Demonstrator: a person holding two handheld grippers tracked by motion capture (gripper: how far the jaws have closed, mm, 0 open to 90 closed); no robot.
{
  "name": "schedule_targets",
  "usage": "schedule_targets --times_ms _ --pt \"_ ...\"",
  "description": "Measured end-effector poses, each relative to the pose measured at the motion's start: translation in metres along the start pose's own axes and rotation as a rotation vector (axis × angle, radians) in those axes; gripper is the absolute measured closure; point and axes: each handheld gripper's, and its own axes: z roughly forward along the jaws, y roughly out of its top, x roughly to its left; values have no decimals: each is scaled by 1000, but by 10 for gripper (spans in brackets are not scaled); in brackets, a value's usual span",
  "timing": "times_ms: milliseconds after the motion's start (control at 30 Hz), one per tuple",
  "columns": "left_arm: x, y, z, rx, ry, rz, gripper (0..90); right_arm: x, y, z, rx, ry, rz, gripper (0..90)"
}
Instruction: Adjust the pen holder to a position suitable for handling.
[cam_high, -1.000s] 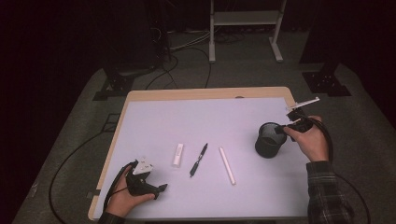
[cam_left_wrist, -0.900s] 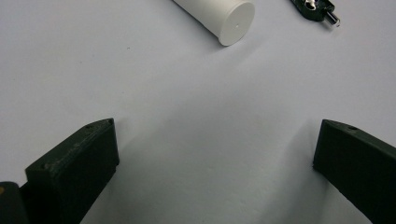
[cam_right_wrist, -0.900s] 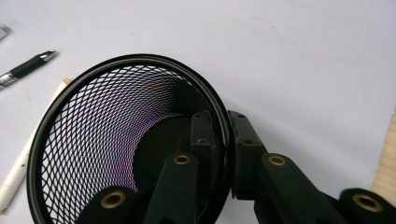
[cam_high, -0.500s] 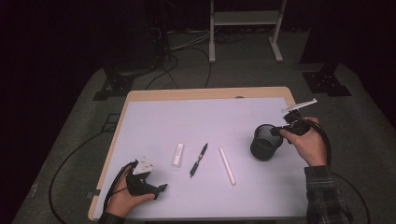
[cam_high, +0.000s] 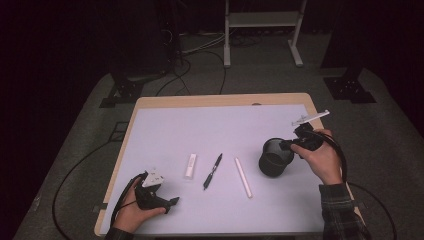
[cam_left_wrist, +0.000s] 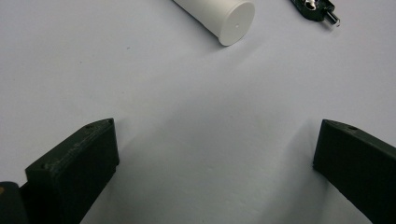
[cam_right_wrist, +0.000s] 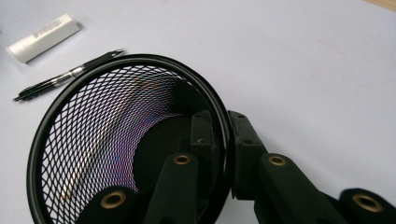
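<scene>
Mesh cup (cam_high: 275, 157) hangs tilted at right, its rim clenched by the right gripper (cam_high: 291, 145) for carrying; left gripper (cam_high: 170, 202), jaws released, rests near.

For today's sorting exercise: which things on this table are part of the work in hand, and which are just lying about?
In the job:
- black mesh cup, its rim clamped by the right gripper

Lying about:
- black pen
- white eraser
- white stick
- left gripper, open, resting on the table
</scene>
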Motion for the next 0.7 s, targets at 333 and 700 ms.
schedule_targets --times_ms 333,700 --pt "0 0 0 -1 0 1 0 19 6 5 -3 41 -49 813" --pt "0 0 0 0 1 2 0 41 12 9 1 70 -109 813"
